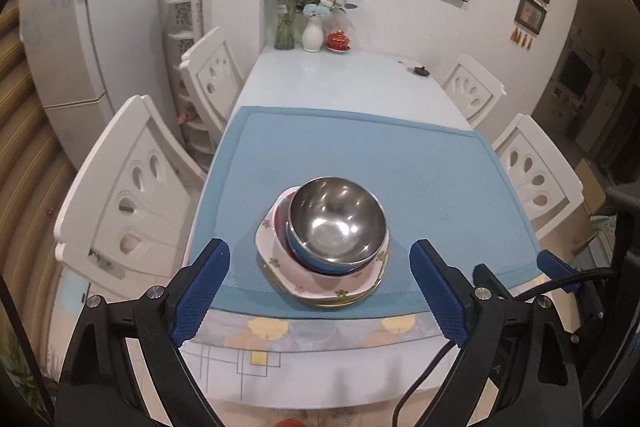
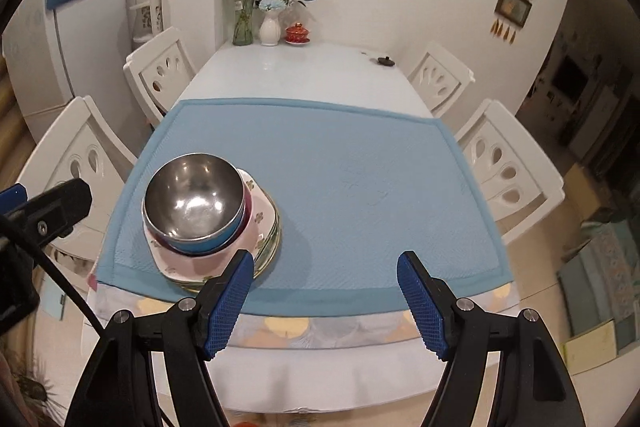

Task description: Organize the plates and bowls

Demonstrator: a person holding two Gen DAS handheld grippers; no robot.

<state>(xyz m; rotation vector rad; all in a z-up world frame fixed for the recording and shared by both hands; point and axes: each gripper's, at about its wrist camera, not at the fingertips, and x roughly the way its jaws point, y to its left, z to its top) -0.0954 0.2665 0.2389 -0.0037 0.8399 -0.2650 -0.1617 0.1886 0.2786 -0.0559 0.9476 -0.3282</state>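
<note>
A steel bowl (image 1: 338,221) sits nested on a blue bowl (image 1: 316,263) and a reddish one, all stacked on pink flowered plates (image 1: 320,283) at the near part of a blue mat (image 1: 360,155). My left gripper (image 1: 320,257) is open, its blue pads well apart on either side of the stack and nearer the camera, touching nothing. In the right wrist view the same stack, steel bowl (image 2: 194,201) on plates (image 2: 260,223), lies to the left. My right gripper (image 2: 326,265) is open over bare mat (image 2: 340,179), holding nothing. Its left pad (image 2: 232,299) overlaps the plates' near edge in the picture.
White chairs (image 1: 132,195) (image 1: 536,175) flank the white table (image 1: 340,79). Vases of flowers (image 1: 312,27), a red lidded cup (image 1: 339,41) and a small dark object (image 1: 420,71) stand at the far end. A fridge (image 1: 68,39) is at left. The other gripper (image 2: 52,207) shows at the left edge.
</note>
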